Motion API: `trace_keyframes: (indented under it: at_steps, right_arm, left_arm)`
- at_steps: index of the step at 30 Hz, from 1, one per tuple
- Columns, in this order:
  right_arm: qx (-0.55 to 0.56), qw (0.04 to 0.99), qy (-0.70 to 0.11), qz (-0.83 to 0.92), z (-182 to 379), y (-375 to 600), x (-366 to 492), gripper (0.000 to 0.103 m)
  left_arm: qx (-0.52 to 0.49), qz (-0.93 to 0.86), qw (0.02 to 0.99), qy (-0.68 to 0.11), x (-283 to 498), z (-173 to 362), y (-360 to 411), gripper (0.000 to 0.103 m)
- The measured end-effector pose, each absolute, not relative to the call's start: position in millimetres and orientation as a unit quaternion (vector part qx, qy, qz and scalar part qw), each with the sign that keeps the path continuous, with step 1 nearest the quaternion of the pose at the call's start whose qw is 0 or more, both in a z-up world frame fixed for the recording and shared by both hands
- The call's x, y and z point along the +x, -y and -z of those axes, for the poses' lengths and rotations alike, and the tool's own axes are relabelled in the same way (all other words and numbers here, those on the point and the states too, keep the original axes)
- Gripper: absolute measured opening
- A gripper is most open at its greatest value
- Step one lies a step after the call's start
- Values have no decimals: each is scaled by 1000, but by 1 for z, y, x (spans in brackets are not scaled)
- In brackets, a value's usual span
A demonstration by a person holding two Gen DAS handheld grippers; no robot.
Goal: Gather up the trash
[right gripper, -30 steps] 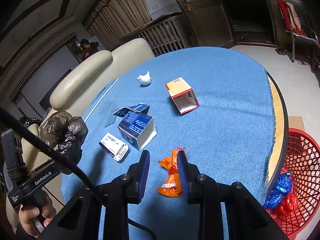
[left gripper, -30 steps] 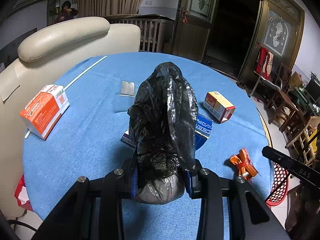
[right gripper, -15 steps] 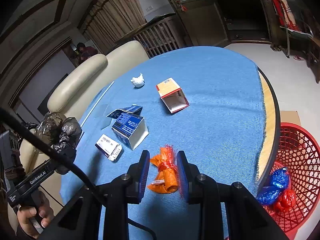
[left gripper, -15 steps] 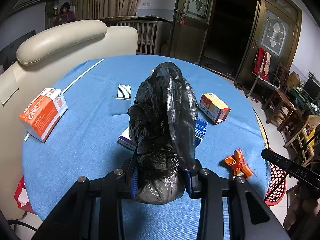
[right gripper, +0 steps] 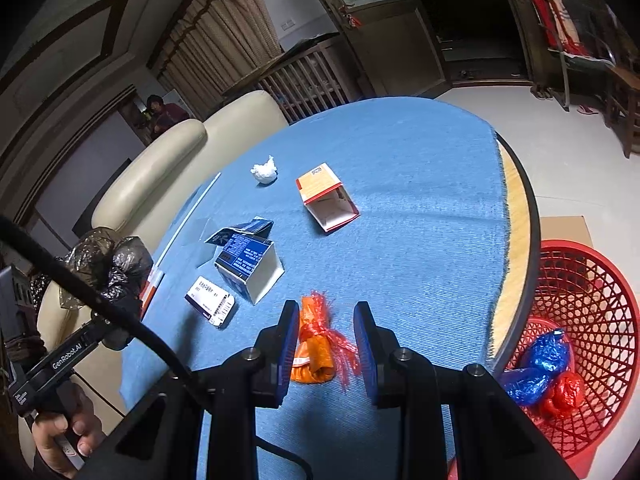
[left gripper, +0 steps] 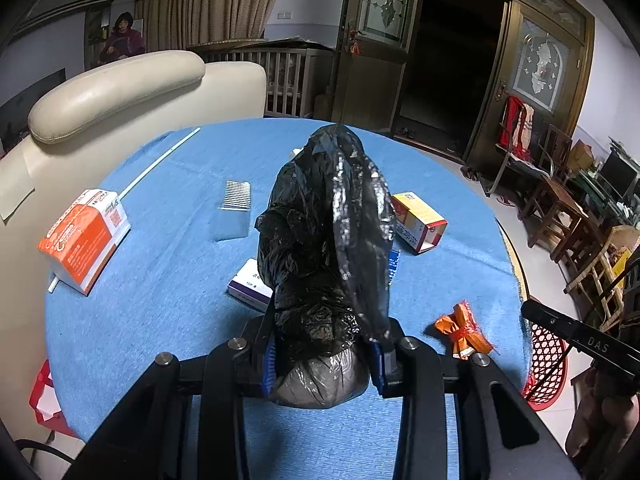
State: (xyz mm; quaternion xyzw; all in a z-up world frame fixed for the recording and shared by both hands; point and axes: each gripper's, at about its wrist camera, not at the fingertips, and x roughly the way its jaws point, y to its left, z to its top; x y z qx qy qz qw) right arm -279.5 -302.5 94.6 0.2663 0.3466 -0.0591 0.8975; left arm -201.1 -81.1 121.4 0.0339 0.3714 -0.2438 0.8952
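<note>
1. Left gripper point(left gripper: 324, 354) is clamped on a crumpled black plastic bag point(left gripper: 326, 240). The bag rises in front of the lens and hides the table centre, most of the blue box and part of a white-purple carton point(left gripper: 250, 286).
2. Right gripper point(right gripper: 326, 338) has an orange wrapper point(right gripper: 314, 340) lying on the cloth between its blue pads. A gap shows on the right side and contact on the left cannot be told, so the jaws look narrow but ungripped.
3. Readable writing: "GenRobot.AI" on the left handle, "DAS" on the right one. Box print is too small to read.
4. Count on the blue tablecloth point(right gripper: 420, 200): 4 boxes, 1 white paper wad point(right gripper: 264, 170), 1 orange wrapper, 1 white stick, 1 clear packet.
5. The red basket point(right gripper: 592, 320) stands on the floor beside the table and holds 2 blue bundles and 1 red. Its edge is cut off.
</note>
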Motion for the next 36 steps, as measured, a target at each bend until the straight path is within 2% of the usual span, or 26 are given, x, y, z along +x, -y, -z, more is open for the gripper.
trace_keyframes:
  at_steps: [36]
  right_arm:
    - [297, 888, -324, 134, -96, 359, -337, 31]
  left_arm:
    - [66, 322, 879, -346, -216, -139, 127, 38]
